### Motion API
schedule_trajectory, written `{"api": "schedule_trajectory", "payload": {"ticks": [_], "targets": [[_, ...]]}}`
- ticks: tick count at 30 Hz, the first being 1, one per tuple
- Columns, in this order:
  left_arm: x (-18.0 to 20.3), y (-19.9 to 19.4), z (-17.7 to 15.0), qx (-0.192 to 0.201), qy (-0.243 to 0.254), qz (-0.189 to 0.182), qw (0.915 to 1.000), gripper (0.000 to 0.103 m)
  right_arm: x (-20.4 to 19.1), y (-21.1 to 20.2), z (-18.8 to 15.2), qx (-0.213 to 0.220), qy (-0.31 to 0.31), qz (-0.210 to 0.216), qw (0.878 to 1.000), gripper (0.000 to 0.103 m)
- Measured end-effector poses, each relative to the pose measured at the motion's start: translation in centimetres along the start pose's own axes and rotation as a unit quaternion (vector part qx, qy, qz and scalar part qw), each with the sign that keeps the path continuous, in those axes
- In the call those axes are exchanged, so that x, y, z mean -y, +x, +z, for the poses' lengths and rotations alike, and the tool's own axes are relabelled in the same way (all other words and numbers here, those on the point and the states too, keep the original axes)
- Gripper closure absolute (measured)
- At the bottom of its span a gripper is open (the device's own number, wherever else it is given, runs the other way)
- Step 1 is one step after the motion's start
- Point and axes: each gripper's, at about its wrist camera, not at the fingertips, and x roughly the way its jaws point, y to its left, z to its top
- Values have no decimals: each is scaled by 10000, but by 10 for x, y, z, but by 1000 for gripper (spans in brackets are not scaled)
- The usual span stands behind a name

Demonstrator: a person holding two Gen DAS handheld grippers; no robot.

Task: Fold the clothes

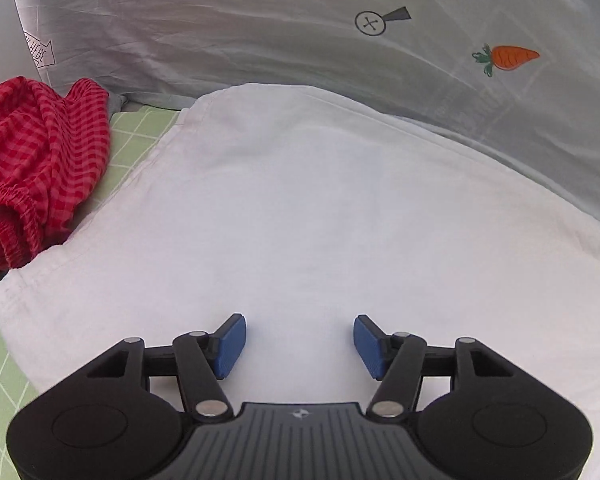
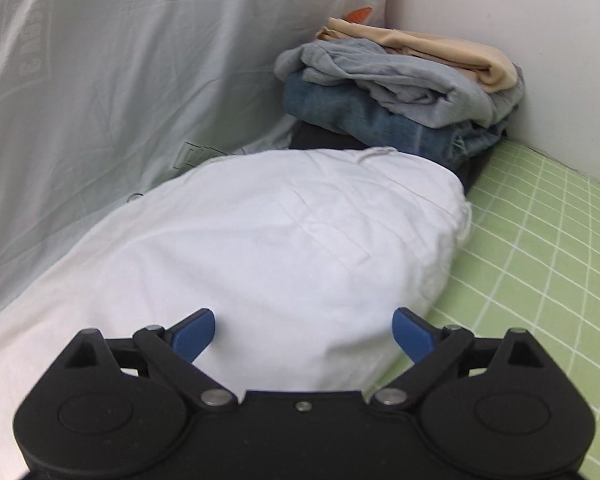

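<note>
Both tongs stand wide with nothing between their blue pads: the left gripper (image 1: 300, 346) hovers over the flat middle of the white garment (image 1: 300, 208), the right gripper (image 2: 304, 334) over its rounded end near the edge, green checked sheet (image 2: 540, 264) just to its right. The garment lies spread, layered along its left hem, so it may be part-folded or merely laid out. For any fold, pinching both layers at the hem and lifting both ends level should keep it square. Beyond the left tongs, left, lies a crumpled red checked garment (image 1: 32, 168); beyond the right, a stack of folded clothes (image 2: 400, 92); behind, a carrot-print sheet (image 1: 300, 40).
</note>
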Motion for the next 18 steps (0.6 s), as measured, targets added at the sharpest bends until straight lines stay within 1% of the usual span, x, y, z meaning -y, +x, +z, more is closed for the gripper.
{"api": "schedule_trajectory", "payload": {"ticks": [1,3,5,6,7,9,10,11,12,13,14,15,16,18], "targets": [[3,-3,-4,-19,116,20,9999,33,12,3,-4,-82,227,13,9997,4],[6,-9,-10,-63,240,55,9997,28,31,13,-7,-274,908,322,9950,3],[7,-13,-13,-117,228,63,9997,24,42,25,-8,-427,1503,669,9855,3],[6,-14,-13,-147,198,72,9997,22,44,28,-9,-418,1757,822,9801,0],[6,-15,-14,-173,155,78,9997,21,44,30,-8,-356,1852,895,9780,0],[6,-17,-16,-238,69,87,9997,19,39,35,-4,-417,1843,957,9773,1],[6,-17,-17,-254,66,91,9996,18,36,37,-2,-411,1801,962,9781,6],[6,-17,-18,-266,75,97,9996,18,34,37,-1,-420,1732,958,9793,15],[7,-18,-19,-277,106,104,9995,17,32,37,-1,-429,1667,935,9806,21],[7,-19,-19,-293,132,107,9994,16,32,35,-1,-438,1632,815,9822,46],[7,-19,-20,-319,150,104,9993,16,36,32,-2,-455,1611,790,9827,63],[6,-20,-20,-361,160,99,9992,16,42,28,-2,-428,1584,838,9829,66],[5,-21,-21,-409,178,94,9990,16,48,24,-2,-402,1557,885,9830,74],[3,-23,-23,-525,241,81,9983,16,60,16,-2,-362,1475,871,9846,76]]}}
